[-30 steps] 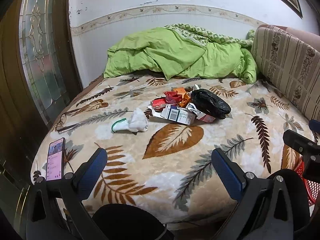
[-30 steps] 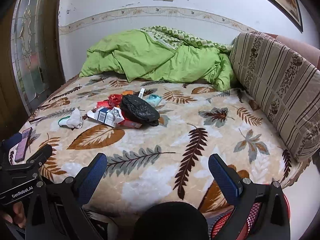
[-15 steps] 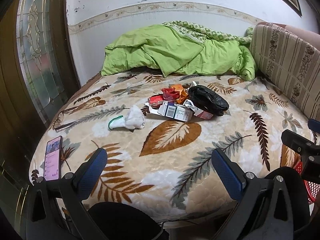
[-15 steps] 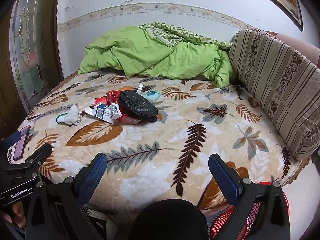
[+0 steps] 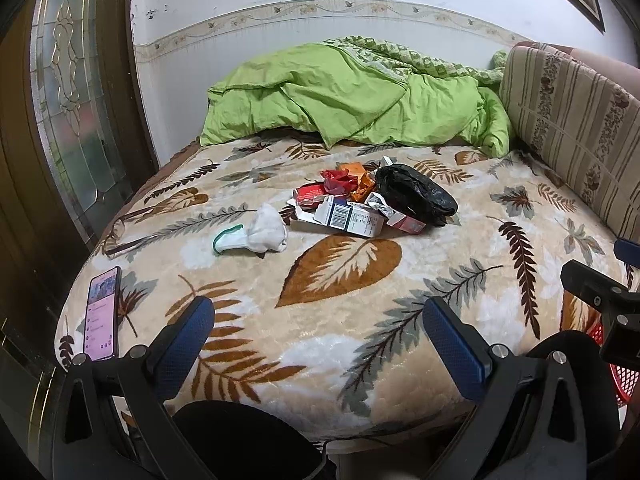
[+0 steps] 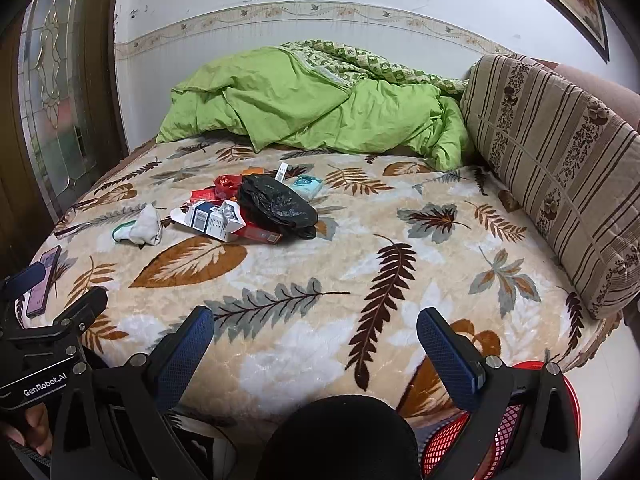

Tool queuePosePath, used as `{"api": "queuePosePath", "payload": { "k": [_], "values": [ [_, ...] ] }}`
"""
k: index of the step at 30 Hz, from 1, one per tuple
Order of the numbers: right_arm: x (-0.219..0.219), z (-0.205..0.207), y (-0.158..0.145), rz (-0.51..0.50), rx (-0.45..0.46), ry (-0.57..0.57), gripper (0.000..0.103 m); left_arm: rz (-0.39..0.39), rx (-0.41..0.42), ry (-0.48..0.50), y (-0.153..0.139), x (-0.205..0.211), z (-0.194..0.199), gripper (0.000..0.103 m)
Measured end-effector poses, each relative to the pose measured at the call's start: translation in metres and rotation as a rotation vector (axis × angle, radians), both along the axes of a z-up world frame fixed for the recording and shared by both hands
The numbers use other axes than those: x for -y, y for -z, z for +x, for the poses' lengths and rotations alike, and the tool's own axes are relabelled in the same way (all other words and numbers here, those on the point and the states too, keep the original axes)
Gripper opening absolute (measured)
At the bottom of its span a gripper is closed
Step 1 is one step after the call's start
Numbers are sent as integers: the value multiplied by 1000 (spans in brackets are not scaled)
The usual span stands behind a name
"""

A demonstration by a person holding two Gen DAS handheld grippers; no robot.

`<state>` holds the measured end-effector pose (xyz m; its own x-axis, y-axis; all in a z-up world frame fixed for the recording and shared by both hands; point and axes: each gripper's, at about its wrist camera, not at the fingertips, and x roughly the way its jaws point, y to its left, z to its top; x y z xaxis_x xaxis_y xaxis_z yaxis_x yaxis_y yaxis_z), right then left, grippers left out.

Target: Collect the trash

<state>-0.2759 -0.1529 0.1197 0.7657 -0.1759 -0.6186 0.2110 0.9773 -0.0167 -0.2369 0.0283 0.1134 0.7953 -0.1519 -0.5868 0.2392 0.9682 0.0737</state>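
- Left gripper (image 5: 318,330) is seen spread wide, nothing held between its blue pads (image 5: 184,336); it is held over the near edge of the bed (image 5: 360,360), touching nothing.
- Right gripper (image 6: 314,338) is likewise spread wide and empty, held above the near bed edge.
- In the right wrist view the left gripper is seen at 8 o'clock, with a hand (image 6: 24,426) on its body.
- Trash pile is found mid-bed, toward 12 o'clock of both grippers and well apart from them: a black plastic bag (image 5: 416,194) lies against a torn white carton (image 5: 352,220), red wrappers (image 5: 340,180) and an orange wrapper (image 5: 362,184).
- A teal packet (image 6: 306,186) and a small white strip (image 6: 282,172) are seen just behind the bag in the right wrist view.
- A white crumpled glove with a green cuff (image 5: 260,234) is set apart at 9 o'clock of the pile.
- A phone (image 5: 102,314) lies at the bed's near left edge, screen lit.
- Open blanket is left between the grippers and the pile; a green duvet (image 5: 352,96) is bunched at 12 o'clock against the wall, a striped cushion (image 6: 560,168) lines the 3 o'clock side.
- A red mesh basket (image 6: 504,428) stands on the floor at 5 o'clock, by the bed's near right corner; its contents cannot be told.
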Motion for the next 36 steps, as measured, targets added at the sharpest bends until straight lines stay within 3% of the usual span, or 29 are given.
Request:
{"api": "queuePosePath", "payload": {
  "k": [23,36],
  "values": [
    [5,9,11,46,-43,-10,102,-13,-44,-11,11,-3,10,103],
    [19,23,17,131,-74,-24,102,-110,-168,-142,17,-53,129,103]
  ]
}}
